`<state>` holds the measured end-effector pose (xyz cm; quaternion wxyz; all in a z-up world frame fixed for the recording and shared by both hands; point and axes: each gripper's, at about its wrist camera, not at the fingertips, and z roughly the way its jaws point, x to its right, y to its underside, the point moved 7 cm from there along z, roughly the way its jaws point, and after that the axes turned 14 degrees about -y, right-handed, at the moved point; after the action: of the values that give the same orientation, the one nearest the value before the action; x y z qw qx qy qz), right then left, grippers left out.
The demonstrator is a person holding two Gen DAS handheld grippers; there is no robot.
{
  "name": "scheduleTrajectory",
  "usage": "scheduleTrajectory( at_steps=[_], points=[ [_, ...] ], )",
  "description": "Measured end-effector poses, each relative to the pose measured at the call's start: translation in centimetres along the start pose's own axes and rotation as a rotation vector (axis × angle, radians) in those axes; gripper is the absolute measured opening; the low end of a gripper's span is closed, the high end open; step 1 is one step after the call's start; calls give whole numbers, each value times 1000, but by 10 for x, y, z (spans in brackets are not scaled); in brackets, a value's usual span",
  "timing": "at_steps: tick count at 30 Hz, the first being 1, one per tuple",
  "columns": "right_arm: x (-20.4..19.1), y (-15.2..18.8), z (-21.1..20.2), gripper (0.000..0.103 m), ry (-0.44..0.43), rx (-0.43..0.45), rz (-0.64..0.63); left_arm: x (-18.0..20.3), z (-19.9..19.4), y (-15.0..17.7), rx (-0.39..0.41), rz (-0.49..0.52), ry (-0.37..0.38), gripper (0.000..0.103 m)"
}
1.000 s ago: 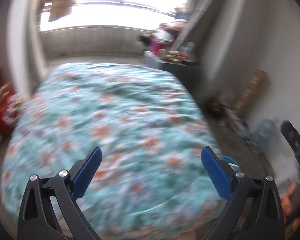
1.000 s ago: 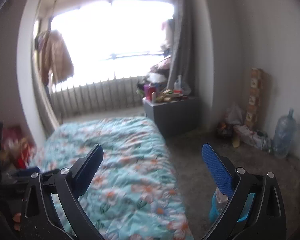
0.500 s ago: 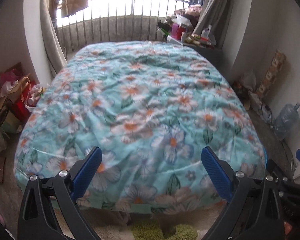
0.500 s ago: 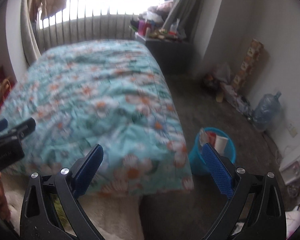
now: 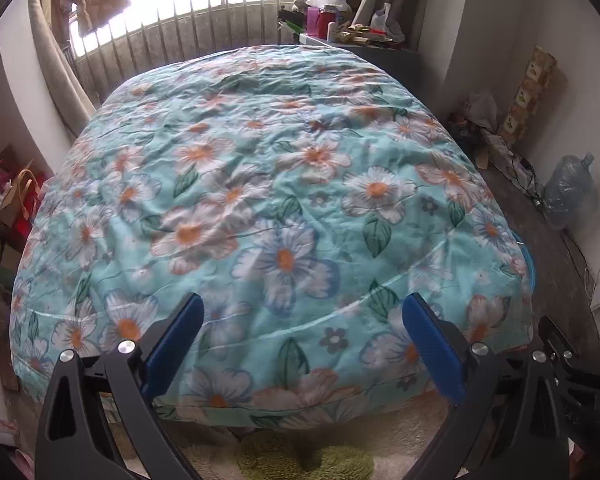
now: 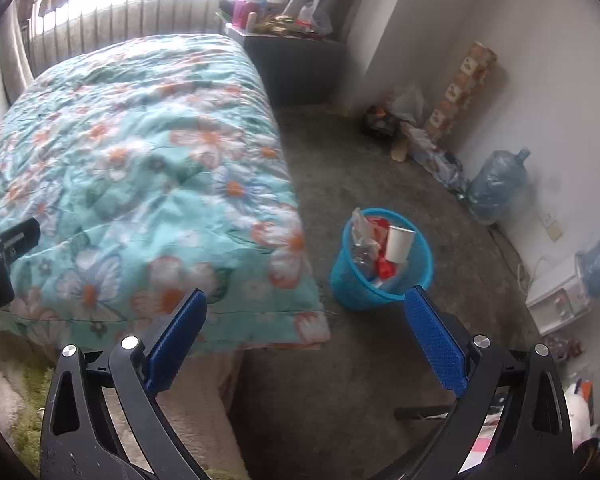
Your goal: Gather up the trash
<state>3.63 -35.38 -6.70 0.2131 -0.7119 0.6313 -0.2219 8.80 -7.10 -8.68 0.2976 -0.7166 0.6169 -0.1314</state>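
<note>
A blue mesh wastebasket point(image 6: 348, 276) stands on the grey floor beside the bed's foot corner, filled with trash: a white paper cup point(image 6: 399, 243), crumpled clear plastic and red scraps. My right gripper point(image 6: 306, 322) hangs open above the floor just in front of the basket, nothing between its blue pads. My left gripper point(image 5: 302, 330) is open too, held over the foot end of the bed with its flowered turquoise quilt point(image 5: 268, 184). Only a sliver of the basket's blue rim point(image 5: 530, 264) peeks past the quilt in the left wrist view. The other gripper's black frame point(image 6: 0, 256) shows at the left edge.
A dark cabinet point(image 6: 296, 64) crowded with bottles stands by the barred window. Along the right wall lie clutter, a tall patterned box point(image 6: 460, 88), a large water jug point(image 6: 496, 186) and a white appliance point(image 6: 560, 300). Bags point(image 5: 8, 200) sit left of the bed; a green shaggy rug point(image 5: 300, 460) lies below.
Both grippers have tilted downward and drawn back toward the bed's foot. The right wrist view has swung right, bringing the wastebasket fully into sight. Both stay open.
</note>
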Motion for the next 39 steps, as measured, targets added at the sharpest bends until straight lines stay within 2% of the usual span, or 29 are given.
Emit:
scheduleTrajectory(
  at_steps=[12, 39],
  points=[
    [23, 2, 1, 95, 22, 1, 52, 21, -9, -5, 34, 64, 3, 97],
    [31, 0, -7, 95, 38, 21, 58, 23, -15, -5, 43, 66, -4, 97]
  ],
)
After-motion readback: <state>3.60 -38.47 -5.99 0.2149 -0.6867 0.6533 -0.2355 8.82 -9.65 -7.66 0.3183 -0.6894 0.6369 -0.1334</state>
